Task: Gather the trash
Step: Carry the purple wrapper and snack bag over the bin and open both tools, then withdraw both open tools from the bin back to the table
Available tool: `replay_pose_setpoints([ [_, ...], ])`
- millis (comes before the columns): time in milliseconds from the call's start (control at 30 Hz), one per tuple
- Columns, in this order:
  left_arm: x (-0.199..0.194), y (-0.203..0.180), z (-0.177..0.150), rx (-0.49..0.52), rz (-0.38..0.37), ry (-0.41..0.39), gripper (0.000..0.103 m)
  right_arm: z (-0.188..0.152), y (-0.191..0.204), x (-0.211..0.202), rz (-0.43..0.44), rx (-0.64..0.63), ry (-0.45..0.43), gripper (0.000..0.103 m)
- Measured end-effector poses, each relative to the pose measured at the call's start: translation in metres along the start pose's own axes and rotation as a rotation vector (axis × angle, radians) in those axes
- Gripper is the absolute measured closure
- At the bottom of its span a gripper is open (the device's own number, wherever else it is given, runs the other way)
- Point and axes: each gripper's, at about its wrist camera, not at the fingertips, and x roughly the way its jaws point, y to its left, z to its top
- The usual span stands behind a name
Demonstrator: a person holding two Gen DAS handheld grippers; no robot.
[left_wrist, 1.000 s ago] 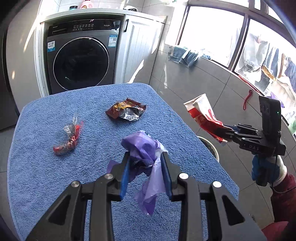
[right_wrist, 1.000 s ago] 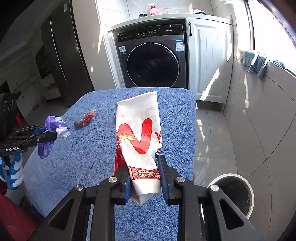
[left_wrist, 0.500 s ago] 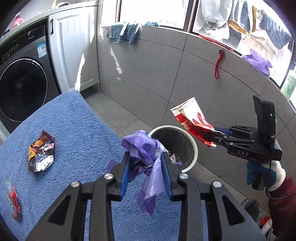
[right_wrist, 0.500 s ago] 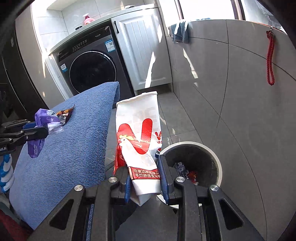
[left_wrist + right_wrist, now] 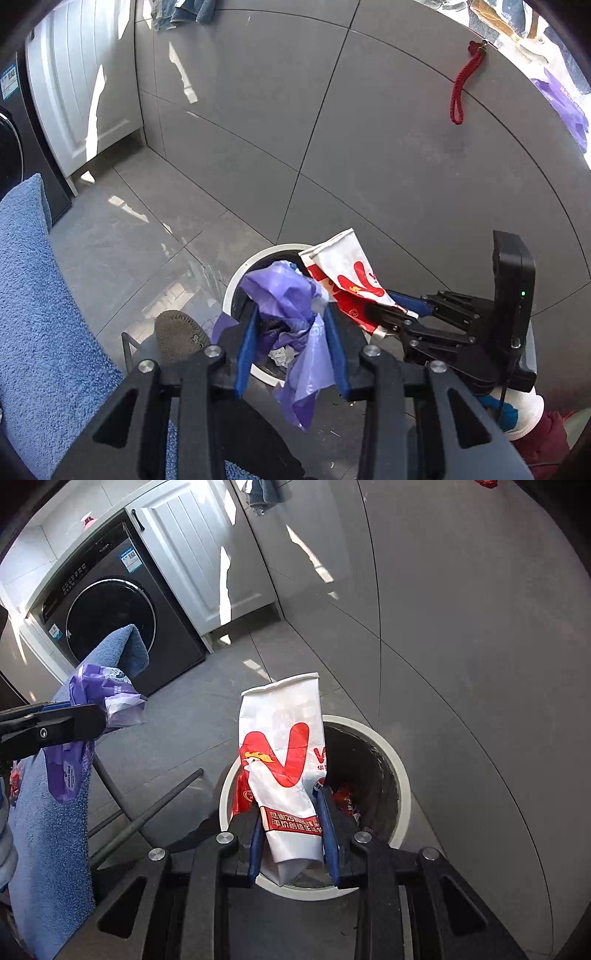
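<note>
Two grippers hold trash over the bin

The left gripper point(image 5: 291, 354) has just loosened a little, yet the crumpled purple bag point(image 5: 291, 317) sits between its blue pads; the right gripper point(image 5: 291, 834) pinches the bottom of a white and red paper bag point(image 5: 284, 753). Both hang over the round white trash bin point(image 5: 400, 775) on the floor, likely so they drop straight in. Behind stands the blue towel-covered table point(image 5: 40, 317), then the washing machine point(image 5: 110, 616).
</note>
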Motion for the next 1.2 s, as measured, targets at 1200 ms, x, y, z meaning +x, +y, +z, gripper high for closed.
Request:
replay_pose_setpoints([
  [1200, -0.242, 0.043, -0.117, -0.03, 0.25, -0.445, 0.053, 0.006, 0.149, -0.146, 0.034, -0.254, -0.281, 0.06],
])
